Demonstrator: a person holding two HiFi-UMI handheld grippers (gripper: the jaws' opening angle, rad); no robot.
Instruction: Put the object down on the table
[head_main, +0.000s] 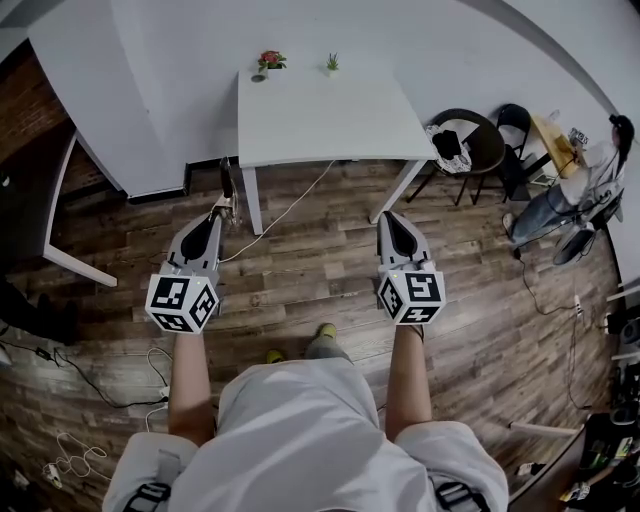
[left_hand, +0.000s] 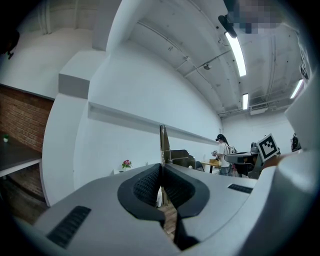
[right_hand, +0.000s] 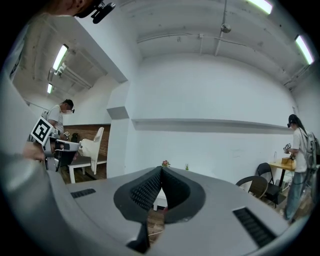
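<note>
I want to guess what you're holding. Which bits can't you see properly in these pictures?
1. Thin upright strip, left gripper view: lower end hidden between the left gripper's shut jaws; what it is can't be told.
2. Same strip, head view: too small and dark.
3. Small green plant on the white table, head view: too tiny to name.
4. Table's far legs, head view: hidden under its top.

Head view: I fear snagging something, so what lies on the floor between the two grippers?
Only wooden floor, crossed by a thin white cable; the head view shows it.
</note>
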